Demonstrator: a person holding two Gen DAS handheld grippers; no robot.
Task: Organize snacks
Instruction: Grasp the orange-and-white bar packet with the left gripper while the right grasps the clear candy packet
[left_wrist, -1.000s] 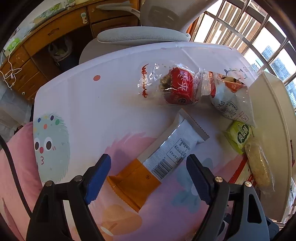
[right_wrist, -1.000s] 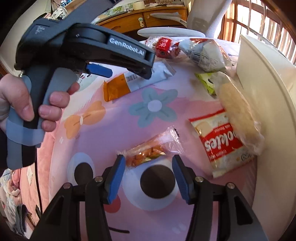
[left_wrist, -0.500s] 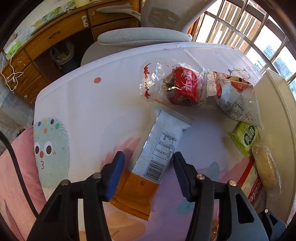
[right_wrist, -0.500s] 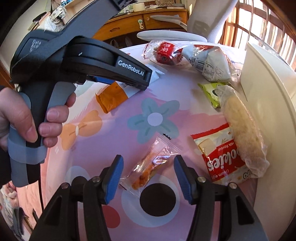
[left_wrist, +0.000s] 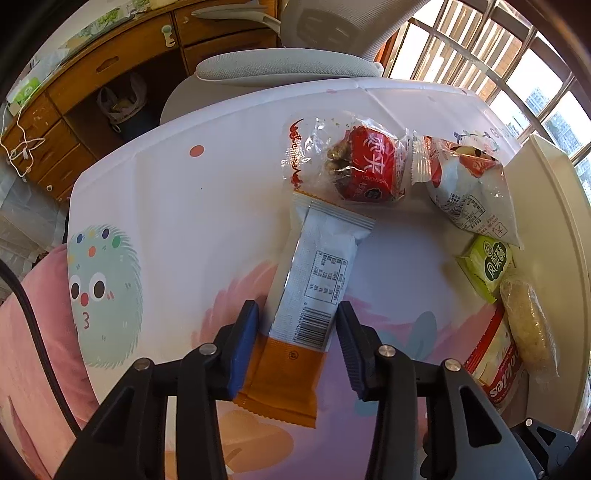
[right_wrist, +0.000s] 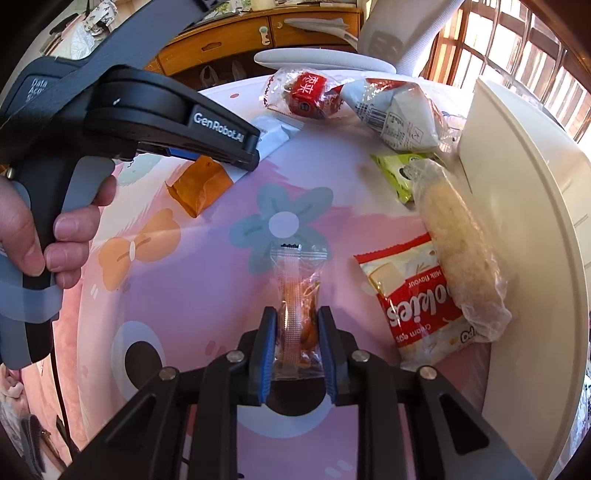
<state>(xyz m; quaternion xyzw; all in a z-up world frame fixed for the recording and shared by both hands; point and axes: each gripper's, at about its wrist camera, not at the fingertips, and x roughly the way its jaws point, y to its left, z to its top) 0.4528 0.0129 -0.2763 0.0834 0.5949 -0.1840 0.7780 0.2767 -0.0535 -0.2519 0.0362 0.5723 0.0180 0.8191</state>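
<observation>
A: Right, where do the two grippers stand relative to the cream tray (right_wrist: 524, 206)?

B: Both are on the patterned tablecloth (left_wrist: 166, 221), on the side away from the tray. The left gripper (left_wrist: 297, 330) points down over the white-and-orange bar packet (left_wrist: 317, 273). Its jaws are closing with the packet between them: the left pad sits at the packet's edge, the other looks just at the opposite edge, though I cannot tell if it presses.

A: And the right one?

B: The right gripper (right_wrist: 295, 334) has its jaws closing on the small clear packet (right_wrist: 297, 299) with orange snack inside; both blue pads press its sides. That packet lies nearer the tray than the bar does.

A: What lies beside the tray?

B: The red cookie pack (right_wrist: 413, 295) lies just beside the tray, and the long clear-wrapped roll (right_wrist: 461, 254) rests against the tray's wall, overlapping the cookie pack. The green packet (right_wrist: 395, 170) lies under the roll's far end. Further along are the white-and-red bag (left_wrist: 469, 188) and the red-labelled clear bag (left_wrist: 354, 166).

A: Who holds the left gripper?

B: A hand (right_wrist: 48, 229) wraps its grey handle.
</observation>
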